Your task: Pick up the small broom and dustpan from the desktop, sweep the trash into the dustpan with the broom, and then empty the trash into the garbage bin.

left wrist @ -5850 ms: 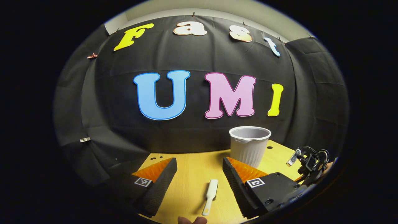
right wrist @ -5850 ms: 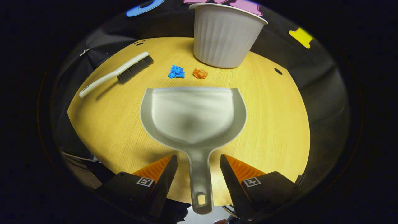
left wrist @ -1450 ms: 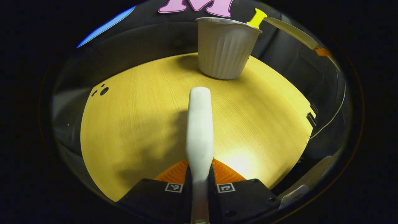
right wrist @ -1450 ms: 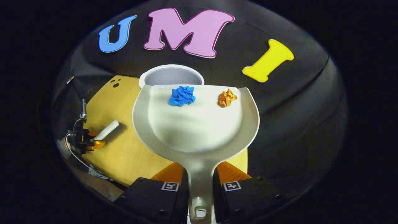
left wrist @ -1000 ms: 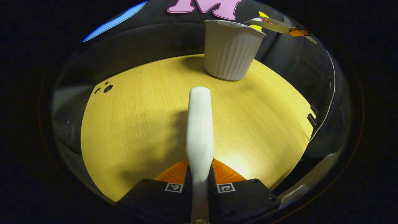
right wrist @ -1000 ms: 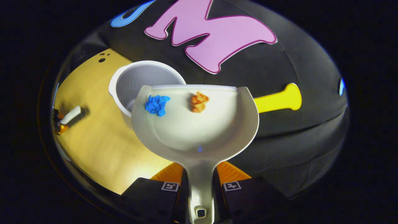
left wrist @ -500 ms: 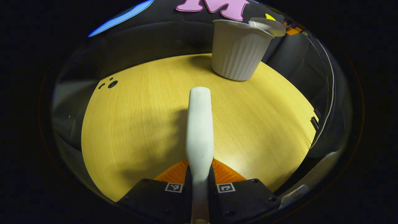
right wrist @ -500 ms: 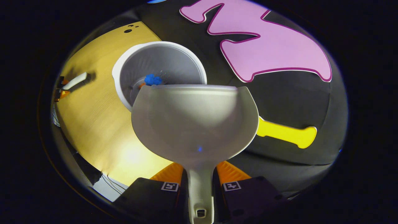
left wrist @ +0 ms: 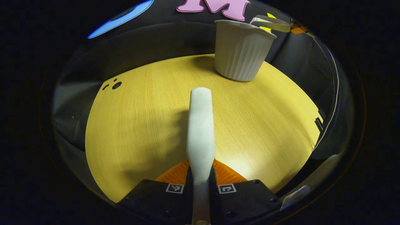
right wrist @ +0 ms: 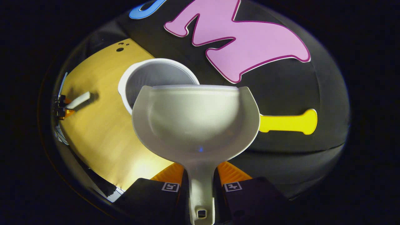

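**Dustpan held over the bin**

The grey dustpan (right wrist: 195,123), its tray bare, hung tilted above the white ribbed garbage bin (right wrist: 150,78) at the far edge of the wooden desktop (right wrist: 97,137). The right gripper (right wrist: 201,179) had both fingers pressed on the dustpan's handle. Well apart over the desktop, the left gripper (left wrist: 200,179) was clamped on the small broom (left wrist: 200,125).

No readable text, brand or number stands on anything on the desk. The only markings are small black-and-white square code tags, one on each finger block of the left gripper (left wrist: 200,187) and the right gripper (right wrist: 200,186); they carry patterns, not words.
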Demonstrator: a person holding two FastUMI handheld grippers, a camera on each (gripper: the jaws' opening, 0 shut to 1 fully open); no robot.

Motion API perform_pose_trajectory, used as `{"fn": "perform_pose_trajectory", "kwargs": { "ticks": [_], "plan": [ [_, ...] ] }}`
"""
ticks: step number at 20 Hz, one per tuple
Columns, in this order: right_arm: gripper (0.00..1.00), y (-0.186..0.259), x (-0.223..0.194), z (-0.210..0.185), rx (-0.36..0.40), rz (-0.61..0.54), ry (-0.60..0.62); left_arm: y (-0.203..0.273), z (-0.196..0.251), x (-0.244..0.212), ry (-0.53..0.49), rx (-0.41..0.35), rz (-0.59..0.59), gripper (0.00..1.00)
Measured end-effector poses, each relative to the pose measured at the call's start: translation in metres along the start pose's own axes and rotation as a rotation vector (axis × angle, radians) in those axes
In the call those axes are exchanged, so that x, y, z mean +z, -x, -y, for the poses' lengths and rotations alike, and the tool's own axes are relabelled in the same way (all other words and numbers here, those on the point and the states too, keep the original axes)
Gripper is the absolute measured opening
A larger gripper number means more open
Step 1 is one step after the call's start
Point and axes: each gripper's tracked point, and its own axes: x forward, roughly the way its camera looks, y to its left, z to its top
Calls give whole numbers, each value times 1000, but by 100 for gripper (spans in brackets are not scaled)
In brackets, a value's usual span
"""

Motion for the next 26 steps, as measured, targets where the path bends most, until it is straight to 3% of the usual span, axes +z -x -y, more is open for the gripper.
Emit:
{"fn": "perform_pose_trajectory", "kwargs": {
  "ticks": [6,11,12,14,15,18,21,26],
  "plan": [
    [37,45,-34,-52,115,136,-188,-5,5,3,-4,19,-14,26],
    [37,46,-133,-159,260,86,-345,-13,7,1,-20,61,-35,24],
    [36,36,-156,-195,304,52,-377,-14,7,0,-24,67,-40,25],
    [41,8,-180,-234,322,8,-372,-16,6,-1,-31,77,-43,25],
    [37,-7,-188,-250,326,-5,-365,-16,6,-1,-35,83,-44,26],
    [37,-46,-193,-294,348,-11,-401,-18,7,-3,-33,100,-52,24],
    [37,-71,-198,-321,371,-26,-459,-21,7,-7,-20,111,-57,25],
    [37,-102,-203,-337,346,-66,-444,-21,6,-7,-12,134,-58,26]
  ]
}}
